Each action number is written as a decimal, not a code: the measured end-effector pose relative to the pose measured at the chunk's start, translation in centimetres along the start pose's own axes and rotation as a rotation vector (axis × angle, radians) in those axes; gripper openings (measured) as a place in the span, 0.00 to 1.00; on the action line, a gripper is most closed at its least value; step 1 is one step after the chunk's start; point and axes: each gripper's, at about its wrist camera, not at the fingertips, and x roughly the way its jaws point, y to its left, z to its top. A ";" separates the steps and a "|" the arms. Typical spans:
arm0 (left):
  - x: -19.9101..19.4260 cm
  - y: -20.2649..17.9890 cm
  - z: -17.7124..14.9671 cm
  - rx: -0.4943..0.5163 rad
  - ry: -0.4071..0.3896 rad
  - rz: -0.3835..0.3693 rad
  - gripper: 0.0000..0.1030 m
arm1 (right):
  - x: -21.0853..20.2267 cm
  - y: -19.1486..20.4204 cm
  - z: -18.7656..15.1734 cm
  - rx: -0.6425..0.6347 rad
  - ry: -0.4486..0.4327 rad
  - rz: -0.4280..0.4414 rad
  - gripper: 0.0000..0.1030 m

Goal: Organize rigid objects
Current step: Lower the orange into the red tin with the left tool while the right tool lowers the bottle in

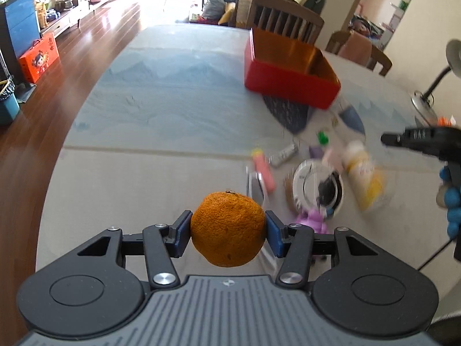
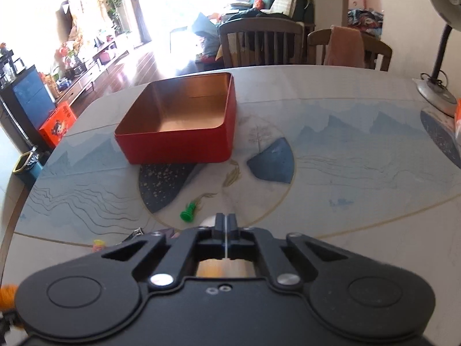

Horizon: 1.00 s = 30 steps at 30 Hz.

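Observation:
My left gripper [image 1: 227,229] is shut on an orange [image 1: 227,227], its blue pads pressing both sides, held above the table. Beyond it to the right lies a blurred pile: a pink bar [image 1: 263,170], a silver wrapper [image 1: 283,154], a round tin [image 1: 317,187], a white and yellow bottle [image 1: 363,173] and a purple toy [image 1: 312,219]. The open red tin [image 1: 291,77] [image 2: 178,127] stands empty further back. My right gripper [image 2: 226,222] is shut, with nothing clearly between its pads; it also shows at the right edge [image 1: 384,139]. A green piece [image 2: 188,212] lies just ahead of it.
A desk lamp [image 2: 435,95] stands at the table's right. Two wooden chairs [image 2: 259,43] are pushed against the far edge. The patterned tablecloth [image 2: 345,173] is bare to the right of the tin. The wooden floor [image 1: 57,92] drops away on the left.

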 end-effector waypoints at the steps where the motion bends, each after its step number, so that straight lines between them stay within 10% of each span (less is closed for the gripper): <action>1: 0.0 0.0 0.5 -0.010 -0.003 0.002 0.51 | 0.2 -0.1 0.0 -0.009 0.027 0.028 0.03; 12: 0.2 -0.1 2.4 -0.048 0.000 0.010 0.51 | 3.1 0.2 -2.5 -0.065 0.197 0.046 0.61; 17: 0.5 -0.5 3.4 -0.048 0.002 0.006 0.51 | 3.9 0.4 -3.4 -0.079 0.235 0.039 0.44; 30: 2.0 -2.2 7.2 -0.038 0.018 -0.020 0.51 | 1.8 -0.1 -0.8 -0.096 0.178 0.032 0.43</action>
